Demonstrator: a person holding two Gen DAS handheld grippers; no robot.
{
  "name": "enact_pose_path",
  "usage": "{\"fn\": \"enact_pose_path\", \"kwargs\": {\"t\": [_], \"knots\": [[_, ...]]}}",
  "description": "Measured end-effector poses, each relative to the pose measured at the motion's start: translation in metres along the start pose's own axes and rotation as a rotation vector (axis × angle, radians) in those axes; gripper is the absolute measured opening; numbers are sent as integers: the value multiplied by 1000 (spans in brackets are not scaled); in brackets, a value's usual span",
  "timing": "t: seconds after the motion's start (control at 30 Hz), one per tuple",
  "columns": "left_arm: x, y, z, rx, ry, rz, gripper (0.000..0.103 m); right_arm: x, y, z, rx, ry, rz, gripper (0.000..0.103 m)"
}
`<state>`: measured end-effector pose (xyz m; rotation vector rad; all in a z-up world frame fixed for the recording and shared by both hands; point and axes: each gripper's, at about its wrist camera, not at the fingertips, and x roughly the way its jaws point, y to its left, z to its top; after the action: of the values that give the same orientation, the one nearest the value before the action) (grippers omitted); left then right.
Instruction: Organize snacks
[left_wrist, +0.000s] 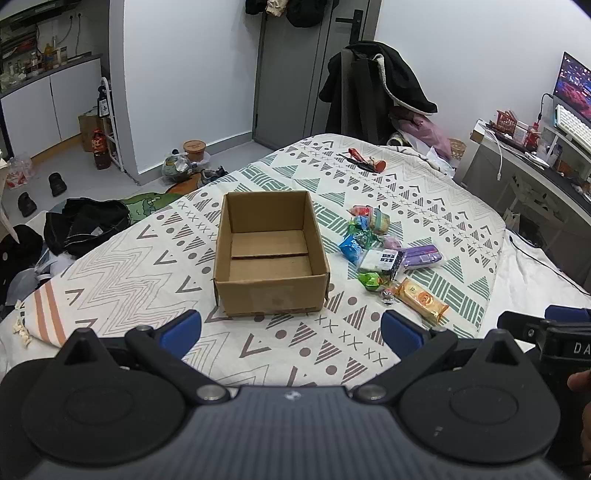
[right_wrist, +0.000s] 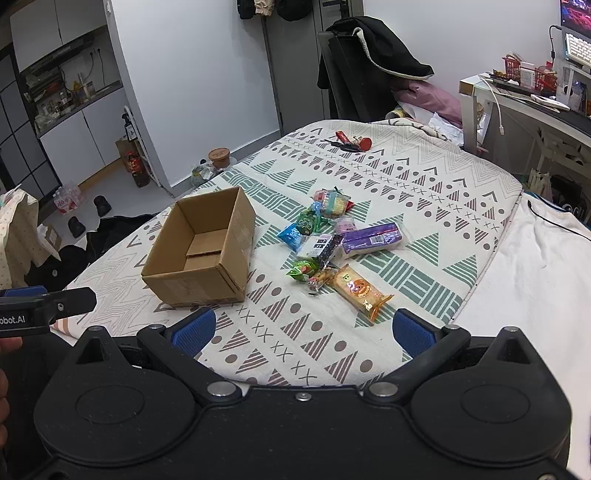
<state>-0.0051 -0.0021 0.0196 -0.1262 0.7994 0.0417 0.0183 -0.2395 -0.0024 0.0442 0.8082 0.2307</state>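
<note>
An open, empty cardboard box (left_wrist: 270, 254) stands on the patterned bed cover (left_wrist: 147, 258); it also shows in the right wrist view (right_wrist: 201, 254). To its right lies a pile of wrapped snacks (left_wrist: 380, 243), among them an orange pack (left_wrist: 421, 298), a purple pack (left_wrist: 421, 255) and a blue one (left_wrist: 350, 248). The right wrist view shows the orange pack (right_wrist: 360, 291) and the purple pack (right_wrist: 371, 238). My left gripper (left_wrist: 291, 332) is open and empty, held in front of the box. My right gripper (right_wrist: 303, 330) is open and empty, held in front of the snacks.
Red and black small items (left_wrist: 364, 159) lie at the bed's far end. A chair draped with dark coats (left_wrist: 373, 92) stands behind the bed. A desk with a monitor (left_wrist: 546, 140) is on the right. Bags and shoes (left_wrist: 85, 221) lie on the floor at left.
</note>
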Motion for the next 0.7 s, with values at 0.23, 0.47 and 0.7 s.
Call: {"fn": "enact_pose_path", "kwargs": {"t": [0.23, 0.47, 0.7], "knots": [[-4, 2, 4, -5, -1, -1, 103, 0, 0, 1, 3, 0, -2, 103], [-12, 2, 21, -7, 0, 3, 103, 1, 0, 1, 3, 8, 1, 103], [-9, 4, 11, -4, 0, 0, 103, 1, 0, 1, 2, 9, 2, 103]]}}
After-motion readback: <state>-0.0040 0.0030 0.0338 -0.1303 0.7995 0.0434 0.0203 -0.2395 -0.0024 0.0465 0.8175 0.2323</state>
